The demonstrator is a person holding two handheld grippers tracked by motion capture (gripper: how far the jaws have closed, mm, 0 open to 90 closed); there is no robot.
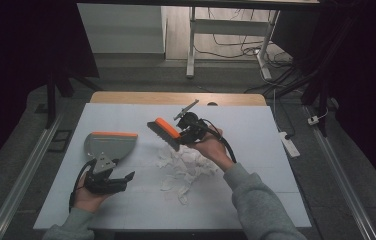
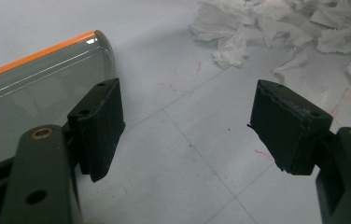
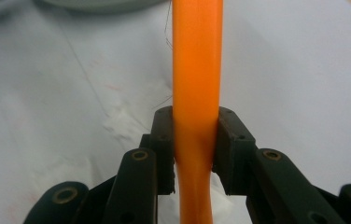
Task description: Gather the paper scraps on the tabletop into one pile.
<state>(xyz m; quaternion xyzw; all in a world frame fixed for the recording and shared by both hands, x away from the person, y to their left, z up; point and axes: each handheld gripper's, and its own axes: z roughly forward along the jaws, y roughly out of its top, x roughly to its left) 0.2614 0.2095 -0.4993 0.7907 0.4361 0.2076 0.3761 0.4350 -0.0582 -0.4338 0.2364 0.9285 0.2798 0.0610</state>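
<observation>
**A:** Grey plastic with an orange edge, what is that at the left of the desk [image 1: 256,150]?

**B:** A dustpan [image 1: 110,143], lying flat on the white surface. Just below it a hand holds the left claw [image 1: 121,178], released, jaws wide apart with nothing between them. In the left gripper view the pan's rim sits right beside one jaw.

**A:** And in the middle?

**B:** A loose heap of torn white paper scraps [image 1: 183,167], crumpled and thin. They look very light, likely to scatter at a hard push.

**A:** To the right?

**B:** The right claw [image 1: 183,135] is clenched on a small orange brush [image 1: 165,132], held above the far edge of the scraps, dark bristles pointing down. In the right gripper view its orange handle [image 3: 197,84] runs straight up between the jaws.

**A:** How would these handle?

**B:** The brush seems stiff and light; the handle is a sound place to hold. The pan looks rigid but smooth, perhaps slippery, so I would take it by its near end, where the handle probably is, hidden under the left claw.
</observation>
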